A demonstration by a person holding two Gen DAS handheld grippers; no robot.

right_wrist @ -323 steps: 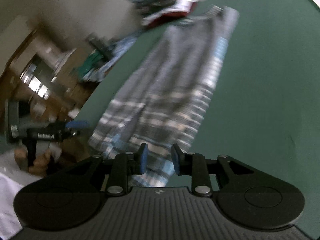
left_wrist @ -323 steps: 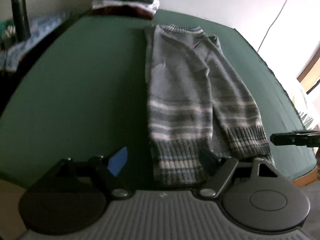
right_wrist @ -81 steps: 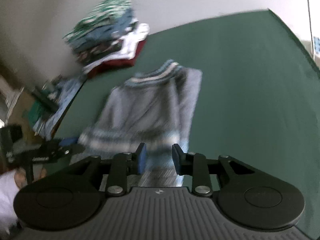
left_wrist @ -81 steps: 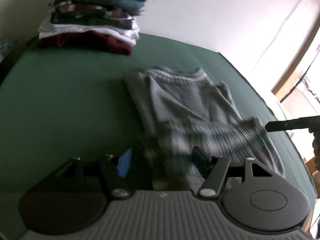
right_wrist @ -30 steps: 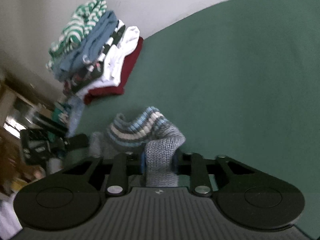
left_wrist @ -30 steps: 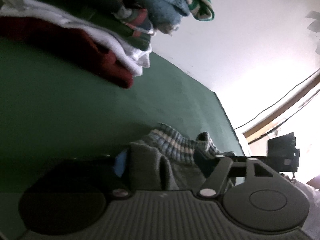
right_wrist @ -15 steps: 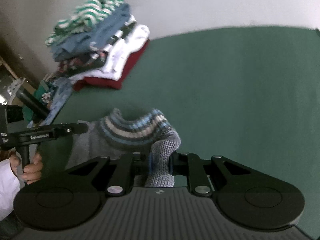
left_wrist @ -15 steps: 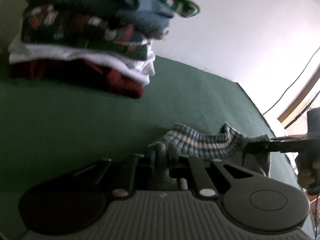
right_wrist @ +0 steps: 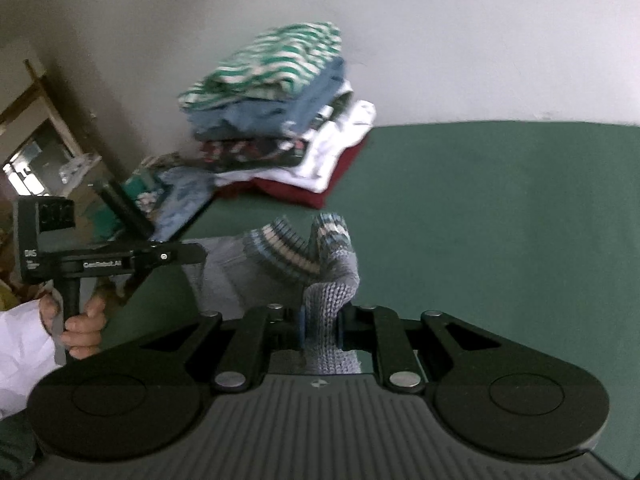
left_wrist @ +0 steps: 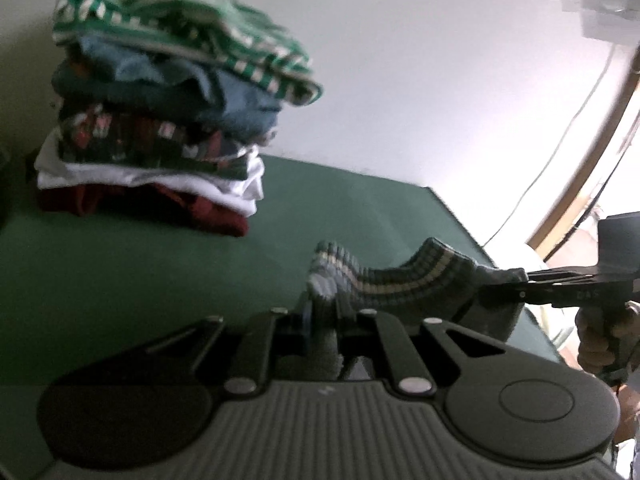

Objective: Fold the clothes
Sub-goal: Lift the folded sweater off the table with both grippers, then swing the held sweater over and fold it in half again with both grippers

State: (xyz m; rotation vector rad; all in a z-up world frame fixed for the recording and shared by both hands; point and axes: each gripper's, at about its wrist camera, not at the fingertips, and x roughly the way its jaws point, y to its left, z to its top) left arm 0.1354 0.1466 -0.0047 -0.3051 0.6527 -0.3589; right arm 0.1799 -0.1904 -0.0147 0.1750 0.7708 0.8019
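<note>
Far left on the green bed surface (left_wrist: pixel 132 272) stands the stack of folded clothes (left_wrist: pixel 160 136), green-striped piece on top, dark red at the bottom, hard against the pale wall; in the right wrist view it sits at far centre (right_wrist: pixel 280 120). Nearer and to the right of it is the task garment, a grey striped sweater (left_wrist: pixel 400 280), gathered and raised off the surface at its ribbed striped edge. The left gripper (left_wrist: pixel 324 320) has its jaws drawn nearly together on one corner of that edge; they have just been closing, and knit fabric is pinched between them. The ribbed band spans rightward from there to the right gripper (left_wrist: pixel 500 300), likewise nearly closed, with a thick fold of grey knit clamped between its pads (right_wrist: pixel 322 326). The right hand (left_wrist: pixel 600 340) grips its handle at the right edge of frame; the left hand (right_wrist: pixel 80 328) shows in the opposite view, holding its tool. Assessment: the step appears to be carrying the folded sweater by two corners, probably toward the stack. To do it well, both grips should hold at even height and matched spacing so the band neither sags nor stretches. The knit is soft and bulky and could slip from a shallow pinch. How the hanging body lies below cannot be told.
</note>
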